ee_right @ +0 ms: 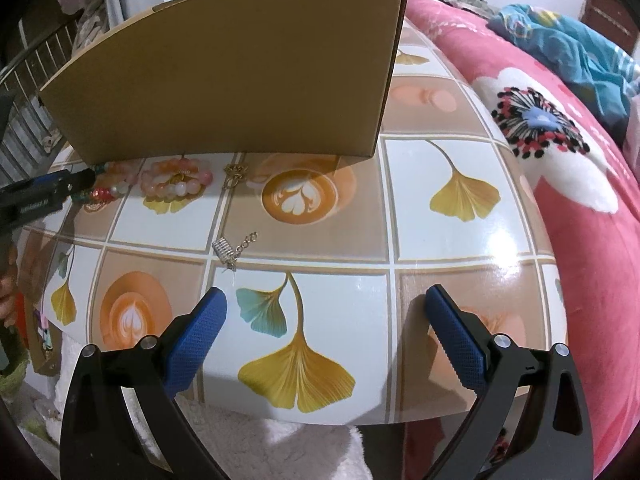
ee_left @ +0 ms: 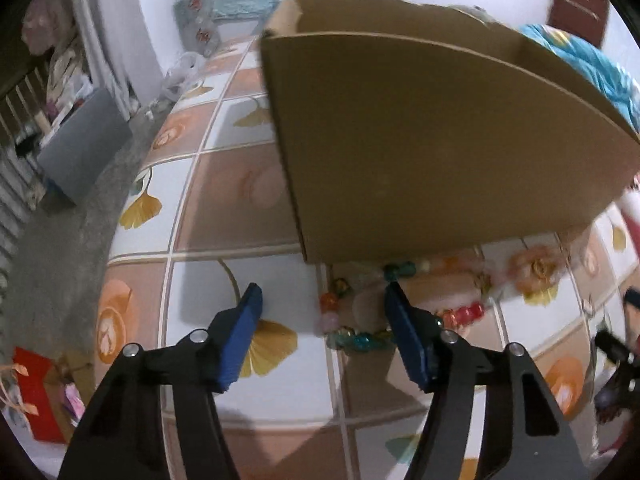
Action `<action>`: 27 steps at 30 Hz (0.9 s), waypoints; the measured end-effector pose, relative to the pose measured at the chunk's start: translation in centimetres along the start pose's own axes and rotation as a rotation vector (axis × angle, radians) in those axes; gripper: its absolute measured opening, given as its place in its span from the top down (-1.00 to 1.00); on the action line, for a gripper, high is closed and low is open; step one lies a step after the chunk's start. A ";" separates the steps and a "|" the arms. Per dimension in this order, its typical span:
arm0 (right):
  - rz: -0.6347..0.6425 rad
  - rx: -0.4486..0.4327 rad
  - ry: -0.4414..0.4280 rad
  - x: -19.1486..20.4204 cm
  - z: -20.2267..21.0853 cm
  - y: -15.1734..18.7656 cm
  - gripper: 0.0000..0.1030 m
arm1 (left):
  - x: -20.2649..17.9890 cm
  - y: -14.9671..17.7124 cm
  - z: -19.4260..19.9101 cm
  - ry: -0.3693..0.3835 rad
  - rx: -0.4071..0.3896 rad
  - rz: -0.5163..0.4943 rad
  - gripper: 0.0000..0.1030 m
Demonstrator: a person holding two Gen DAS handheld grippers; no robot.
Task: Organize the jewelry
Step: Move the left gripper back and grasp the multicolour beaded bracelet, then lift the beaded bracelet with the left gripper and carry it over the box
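Glossy tiled tabletop (ee_right: 460, 248) | cardboard box (ee_right: 240, 76) | beaded bracelets (ee_right: 176, 182) | both hand-held grippers (ee_left: 322, 316) (ee_right: 326, 312) released

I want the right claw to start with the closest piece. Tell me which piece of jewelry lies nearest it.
The silver coil charm with its short chain, alone mid-table ahead of the right claw. The pink bead bracelet and the gold clasp piece lie farther, by the cardboard box.

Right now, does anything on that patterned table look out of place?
Yes: the small silver coiled clasp with chain lies alone mid-table, apart from the pink and multicoloured bead bracelets bunched against the brown cardboard box. None is boxed yet.
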State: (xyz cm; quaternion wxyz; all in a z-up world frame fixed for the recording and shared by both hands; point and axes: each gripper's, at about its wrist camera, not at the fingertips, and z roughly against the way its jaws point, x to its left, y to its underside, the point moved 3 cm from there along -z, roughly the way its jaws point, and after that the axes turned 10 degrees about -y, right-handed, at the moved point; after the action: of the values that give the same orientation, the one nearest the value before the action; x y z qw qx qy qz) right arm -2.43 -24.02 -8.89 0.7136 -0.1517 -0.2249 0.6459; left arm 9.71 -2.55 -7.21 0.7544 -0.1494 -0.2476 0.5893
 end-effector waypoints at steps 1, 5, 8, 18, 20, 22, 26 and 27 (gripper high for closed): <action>0.000 0.001 -0.001 0.0 0.0 0.0 -0.84 | -0.1 0.3 0.2 0.007 0.004 -0.005 -0.09; 0.002 0.001 -0.002 -0.1 0.0 -0.1 -0.84 | 0.2 1.9 1.3 0.024 0.016 -0.027 0.08; 0.010 0.000 -0.007 -0.2 0.0 0.0 -0.84 | 0.7 2.7 1.8 0.033 0.018 -0.031 0.25; 0.042 -0.073 -0.071 0.2 2.7 -0.8 -0.84 | 1.9 3.0 1.7 0.051 -0.004 -0.027 0.49; 0.087 -0.118 -0.122 1.4 3.9 -1.2 -0.81 | 1.8 3.2 1.8 0.049 -0.016 -0.031 0.57; 0.141 -0.157 -0.194 3.2 4.9 -1.5 -0.72 | 1.9 3.0 1.7 0.049 -0.023 -0.036 0.76; 0.183 -0.120 -0.357 6.7 4.2 -2.0 -0.31 | 2.1 3.0 1.5 0.060 -0.030 -0.030 0.81; 0.179 -0.098 -0.396 7.4 3.7 -2.3 -0.17 | 2.1 3.0 1.5 0.070 -0.033 -0.027 0.81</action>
State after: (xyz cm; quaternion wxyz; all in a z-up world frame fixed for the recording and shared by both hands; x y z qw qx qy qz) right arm -1.93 -17.20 -3.66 0.5872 -0.0758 -0.3774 0.7121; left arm 6.80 0.18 -7.10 0.7678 -0.1790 -0.2327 0.5695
